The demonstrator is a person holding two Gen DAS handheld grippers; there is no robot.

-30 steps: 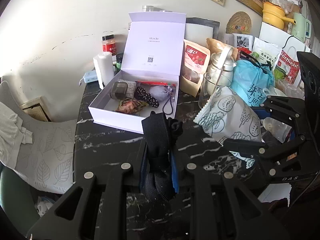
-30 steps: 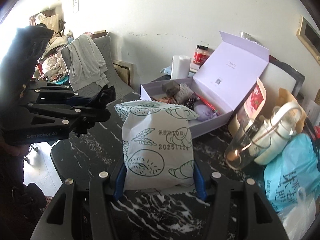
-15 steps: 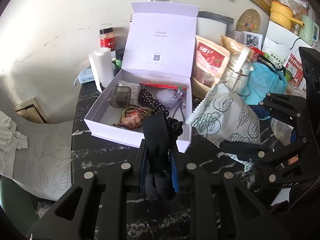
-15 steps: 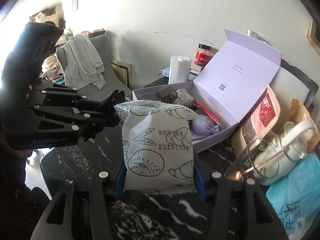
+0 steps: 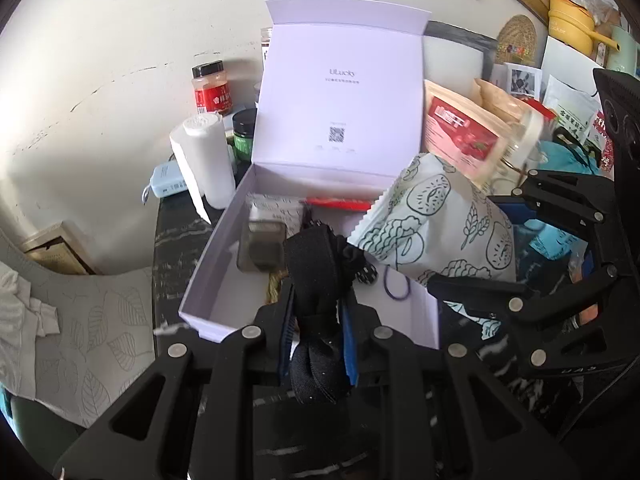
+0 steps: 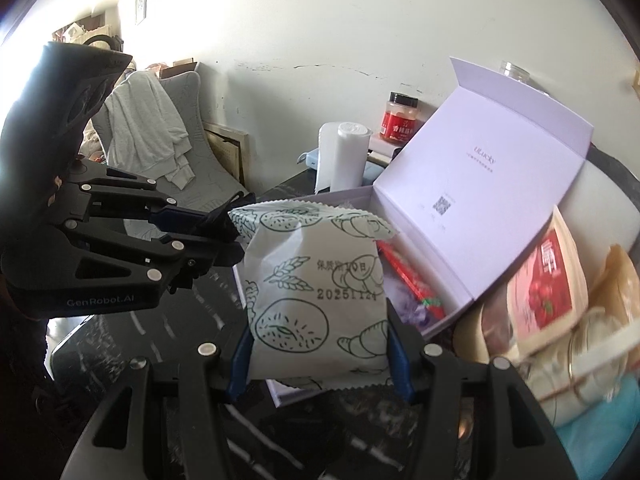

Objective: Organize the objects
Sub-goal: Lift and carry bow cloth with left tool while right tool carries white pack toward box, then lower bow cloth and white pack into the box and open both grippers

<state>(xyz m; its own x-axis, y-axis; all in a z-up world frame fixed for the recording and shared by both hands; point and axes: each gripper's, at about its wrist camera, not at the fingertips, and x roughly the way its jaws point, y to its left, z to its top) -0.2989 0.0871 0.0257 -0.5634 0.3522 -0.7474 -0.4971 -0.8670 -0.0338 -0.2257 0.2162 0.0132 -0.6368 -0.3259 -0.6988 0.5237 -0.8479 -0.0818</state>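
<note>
black fabric, a rolled strap [image 5: 318,320], sits clamped between the blue pads of the left gripper [image 5: 316,336], raised over the near edge of the open lavender box [image 5: 224,264]. the right gripper [image 6: 318,354] is clenched on a pale snack packet [image 6: 316,292] printed with bread drawings, held upright above the box's right part. a grey case [image 5: 262,246] and a red packet [image 5: 340,203] lie inside. a white roll [image 5: 204,160] stands just beside the box on the dark marble table [image 5: 176,240].
</note>
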